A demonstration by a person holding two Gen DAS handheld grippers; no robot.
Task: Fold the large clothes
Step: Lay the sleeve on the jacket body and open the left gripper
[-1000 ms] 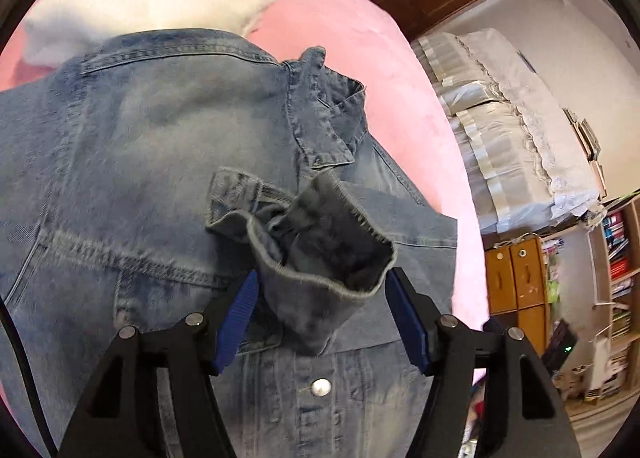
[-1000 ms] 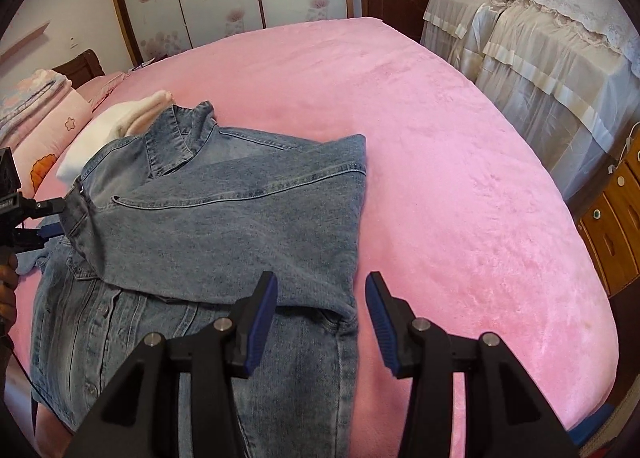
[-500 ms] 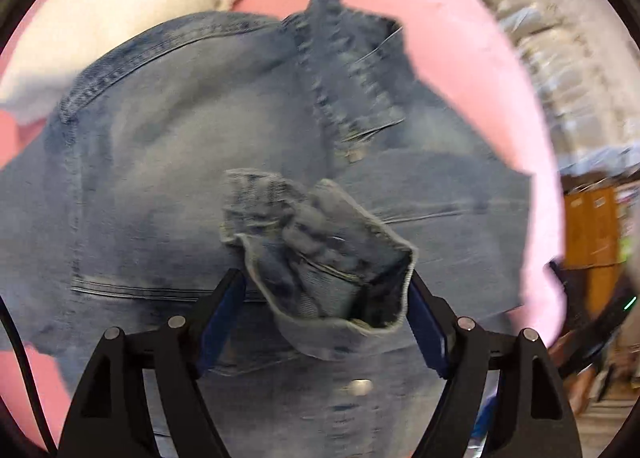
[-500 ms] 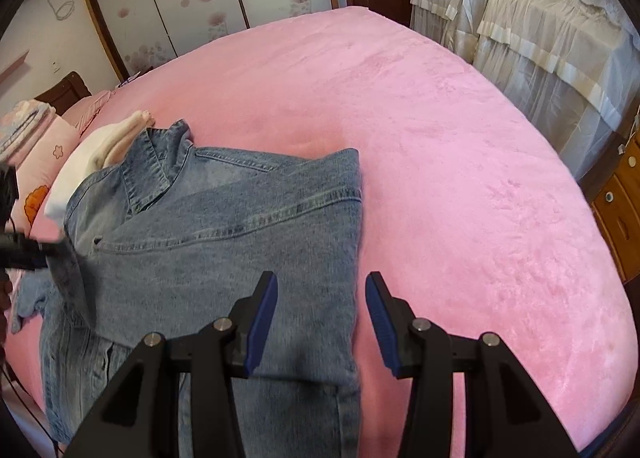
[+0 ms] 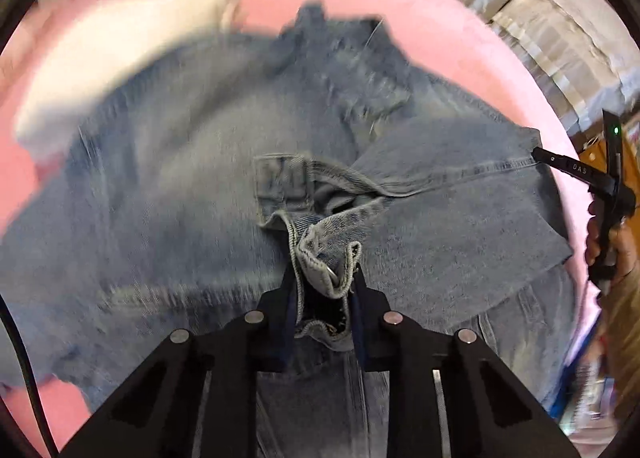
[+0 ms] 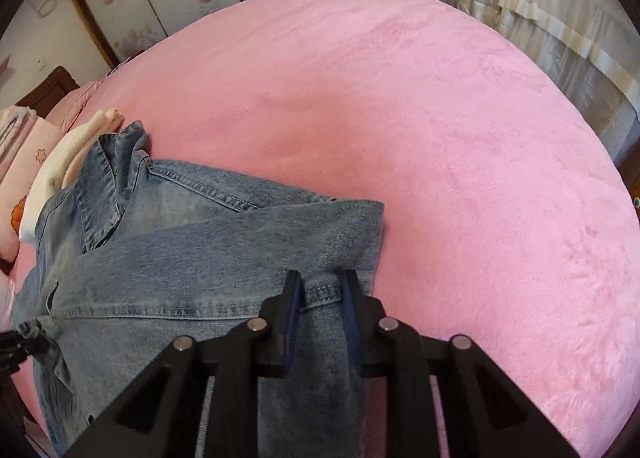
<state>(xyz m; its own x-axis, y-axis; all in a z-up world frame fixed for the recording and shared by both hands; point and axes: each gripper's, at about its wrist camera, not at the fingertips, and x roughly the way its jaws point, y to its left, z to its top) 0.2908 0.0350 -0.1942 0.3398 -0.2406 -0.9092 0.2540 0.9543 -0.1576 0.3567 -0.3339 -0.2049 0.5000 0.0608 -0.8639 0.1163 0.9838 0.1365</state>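
The left gripper (image 5: 325,290) had just closed its jaws and was pinching the bunched cuff of a sleeve (image 5: 326,258) of the faded blue denim jacket (image 6: 192,258), while the right gripper (image 6: 319,312) had also just closed, clamping a stitched seam at the garment's folded outer edge. The jacket lay on the pink plush bedspread (image 6: 440,138), collar (image 6: 116,174) toward a white folded cloth (image 6: 68,154). One side looked turned in; the sleeve and further folds seemed left.
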